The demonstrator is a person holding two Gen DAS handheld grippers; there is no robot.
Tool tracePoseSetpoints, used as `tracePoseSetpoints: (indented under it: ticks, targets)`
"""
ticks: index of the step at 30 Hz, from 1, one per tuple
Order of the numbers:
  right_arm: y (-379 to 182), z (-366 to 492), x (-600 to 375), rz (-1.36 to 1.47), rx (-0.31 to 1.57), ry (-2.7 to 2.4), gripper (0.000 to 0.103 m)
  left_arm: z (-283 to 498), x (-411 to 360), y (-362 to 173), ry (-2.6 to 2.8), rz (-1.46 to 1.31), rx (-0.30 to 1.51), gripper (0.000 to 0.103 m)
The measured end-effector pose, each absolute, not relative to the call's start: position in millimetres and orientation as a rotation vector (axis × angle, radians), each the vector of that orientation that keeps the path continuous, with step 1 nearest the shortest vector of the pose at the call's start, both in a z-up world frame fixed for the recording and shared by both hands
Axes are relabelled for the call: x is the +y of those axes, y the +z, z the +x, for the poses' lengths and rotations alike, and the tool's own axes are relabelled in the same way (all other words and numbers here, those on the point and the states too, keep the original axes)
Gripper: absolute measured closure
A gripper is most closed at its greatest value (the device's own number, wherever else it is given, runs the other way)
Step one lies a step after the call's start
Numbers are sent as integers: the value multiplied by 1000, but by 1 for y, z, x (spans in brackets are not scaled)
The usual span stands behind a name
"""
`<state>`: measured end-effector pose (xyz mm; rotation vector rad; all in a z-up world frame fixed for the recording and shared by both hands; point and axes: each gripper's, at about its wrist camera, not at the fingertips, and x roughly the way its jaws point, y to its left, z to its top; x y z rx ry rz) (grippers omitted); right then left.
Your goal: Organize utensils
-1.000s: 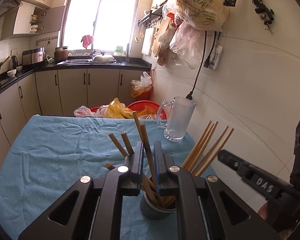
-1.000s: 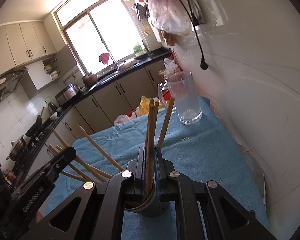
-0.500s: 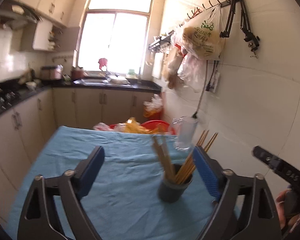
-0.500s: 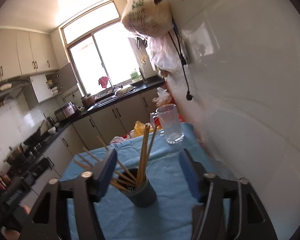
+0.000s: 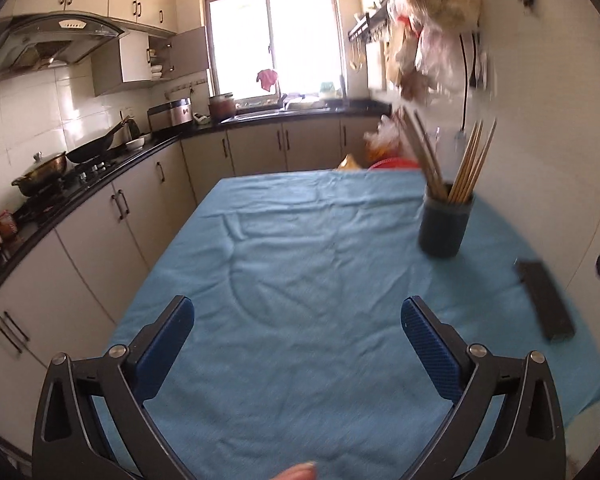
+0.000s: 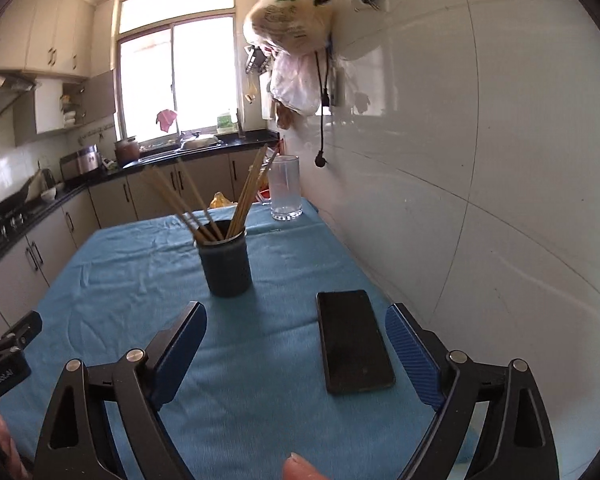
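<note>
Left gripper: your left gripper (image 5: pixel 298 316) has just been opening and its jaws now stand wide apart, with only the blue cloth (image 5: pixel 300 264) between them
Right gripper: your right gripper (image 6: pixel 296 324) has also just been opening; its jaws are wide apart and grip nothing, though the black phone (image 6: pixel 354 342) lies flat on the cloth between them, nearer the right finger
Chopsticks: the chopsticks (image 6: pixel 244 192) stand fanned out in the dark holder (image 6: pixel 225 266), some leaning left and some right
Holder: it sits upright on the cloth ahead of your right gripper, well apart from both pairs of fingers
Glass mug: the glass mug (image 6: pixel 285 188) stands beyond the holder, at the far edge near the wall
Table: the cloth covers the whole top
</note>
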<state>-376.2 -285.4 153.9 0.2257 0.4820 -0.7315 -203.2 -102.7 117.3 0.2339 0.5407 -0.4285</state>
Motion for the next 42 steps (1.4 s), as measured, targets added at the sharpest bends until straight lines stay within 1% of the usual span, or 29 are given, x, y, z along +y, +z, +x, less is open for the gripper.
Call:
tracePoseSetpoints:
  ticks: [2,6,10,19,29,42]
  targets:
    - [152,-375,-277,185,499,-737,9,-204,-100,111,-426,238,559,0]
    - [150,-375,-268,198,510,-720,9,-205,-92,107,-453,203,582,0]
    - [152,-372,-266,180,509,-726,9,-212,-87,110,-466,202,532,0]
    - [144,-364,-268,191,542,-728,9,-204,-100,103,-427,242,574,0]
    - [134,-357,-279,220,571,-726,9,-207,-109,105,-413,264,545,0]
    - [130,-355,-284,225,585,-730,9,-202,-114,99,-411,284,594,0]
